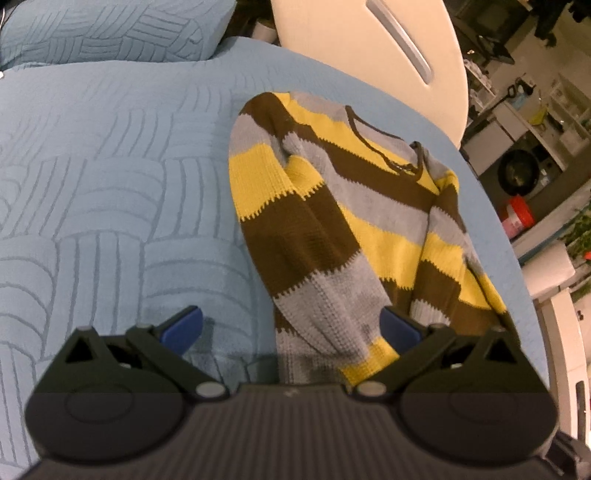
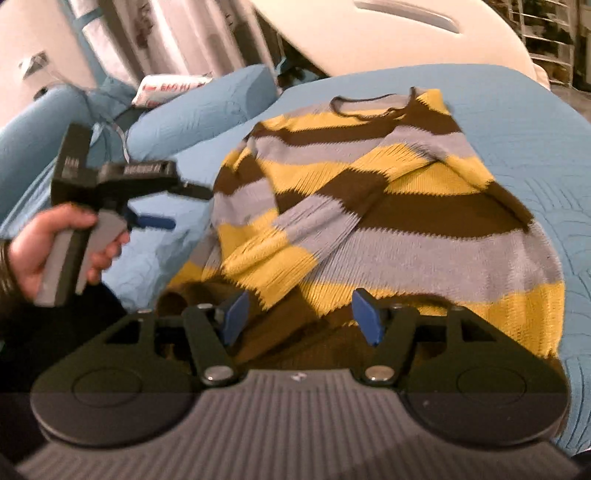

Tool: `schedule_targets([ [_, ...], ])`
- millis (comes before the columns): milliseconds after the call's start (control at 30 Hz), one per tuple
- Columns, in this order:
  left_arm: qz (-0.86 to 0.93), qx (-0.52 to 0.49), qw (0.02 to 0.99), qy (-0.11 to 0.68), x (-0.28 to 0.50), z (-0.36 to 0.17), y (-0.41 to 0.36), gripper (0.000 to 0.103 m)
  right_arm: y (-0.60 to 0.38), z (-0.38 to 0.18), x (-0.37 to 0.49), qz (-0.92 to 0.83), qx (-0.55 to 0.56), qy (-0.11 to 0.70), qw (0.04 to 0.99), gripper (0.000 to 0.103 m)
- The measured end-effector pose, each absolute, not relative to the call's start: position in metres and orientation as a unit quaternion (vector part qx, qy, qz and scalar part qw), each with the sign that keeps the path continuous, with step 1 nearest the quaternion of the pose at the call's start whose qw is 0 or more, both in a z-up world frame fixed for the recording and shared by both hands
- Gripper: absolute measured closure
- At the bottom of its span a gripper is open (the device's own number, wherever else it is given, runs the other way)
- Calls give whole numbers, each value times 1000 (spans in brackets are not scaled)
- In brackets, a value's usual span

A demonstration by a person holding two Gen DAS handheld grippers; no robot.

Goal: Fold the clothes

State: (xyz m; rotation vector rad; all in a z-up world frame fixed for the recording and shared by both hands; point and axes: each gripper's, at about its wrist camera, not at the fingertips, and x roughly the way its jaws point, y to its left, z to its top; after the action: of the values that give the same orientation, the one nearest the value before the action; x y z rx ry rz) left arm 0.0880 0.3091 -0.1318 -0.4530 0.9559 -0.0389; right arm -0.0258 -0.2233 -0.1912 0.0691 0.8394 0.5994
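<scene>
A yellow, brown and grey striped sweater (image 1: 351,221) lies on a blue quilted bed (image 1: 110,184), both sleeves folded in over the body. My left gripper (image 1: 291,328) is open and empty, its fingers astride the sleeve's lower end. In the right wrist view the sweater (image 2: 388,206) fills the middle, neckline at the far end. My right gripper (image 2: 301,317) is open and empty just above the sweater's brown hem. The left gripper (image 2: 162,210) also shows there, held in a hand at the sweater's left edge.
A blue pillow (image 1: 110,29) lies at the bed's head. A cream footboard panel (image 1: 369,48) stands beyond the sweater. The bed edge drops off at right toward shelves and a red-lidded jar (image 1: 517,218). A white packet (image 2: 170,88) lies by crumpled bedding.
</scene>
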Motion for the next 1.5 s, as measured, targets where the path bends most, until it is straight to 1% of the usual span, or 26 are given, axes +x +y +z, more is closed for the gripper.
schedule_targets([
  [167,-11,-205,865,457,87,-131,308,0,-194,-210,-37,321,2,409,854,38],
  [300,-11,-195,868,456,87,-130,305,0,-192,-216,-39,316,2,417,852,38],
  [433,-11,-196,868,457,87,-130,306,0,-193,-219,-25,300,13,413,860,38],
  [533,-9,-196,868,455,86,-130,307,0,-187,-228,-7,298,31,429,852,36],
  [600,-10,-197,870,453,85,-129,307,0,-178,-234,0,307,21,436,846,36],
  [633,-10,-197,870,452,84,-128,307,0,-173,-233,-1,315,0,430,846,38],
  [700,-12,-197,871,450,83,-128,308,0,-160,-228,-5,342,-48,417,840,73],
  [733,-12,-197,871,451,83,-128,308,0,-158,-224,-7,347,-63,413,840,93],
  [767,-13,-198,870,451,83,-128,308,0,-158,-219,-10,340,-76,406,845,93],
  [800,-14,-198,869,452,83,-128,308,0,-159,-215,-11,335,-84,400,849,95],
  [867,-15,-197,869,454,84,-129,307,0,-173,-204,-14,312,-71,389,864,96],
  [933,-17,-196,869,455,85,-129,307,0,-187,-207,-13,289,-60,398,868,97],
  [1133,-12,-191,865,464,89,-133,304,0,-229,-215,-10,220,-27,423,879,95],
  [1200,-11,-193,867,459,88,-132,306,0,-243,-218,-9,197,-15,431,881,91],
  [1233,-10,-195,867,459,88,-132,307,0,-244,-219,-9,197,-12,433,879,82],
  [1267,-9,-196,866,460,88,-132,307,0,-235,-221,-9,216,-13,434,875,63],
  [1300,-9,-196,865,461,89,-133,307,0,-225,-223,-9,235,-13,435,869,53],
  [1333,-8,-194,865,462,89,-133,307,0,-216,-225,-8,254,-14,435,864,36],
  [1367,-5,-192,866,462,89,-133,306,0,-207,-227,-8,272,-14,435,858,31],
  [1467,9,-185,866,464,88,-133,306,0,-179,-233,-9,326,-24,435,839,32],
  [1500,14,-185,867,463,88,-132,307,0,-172,-235,-14,337,-49,430,836,39],
])
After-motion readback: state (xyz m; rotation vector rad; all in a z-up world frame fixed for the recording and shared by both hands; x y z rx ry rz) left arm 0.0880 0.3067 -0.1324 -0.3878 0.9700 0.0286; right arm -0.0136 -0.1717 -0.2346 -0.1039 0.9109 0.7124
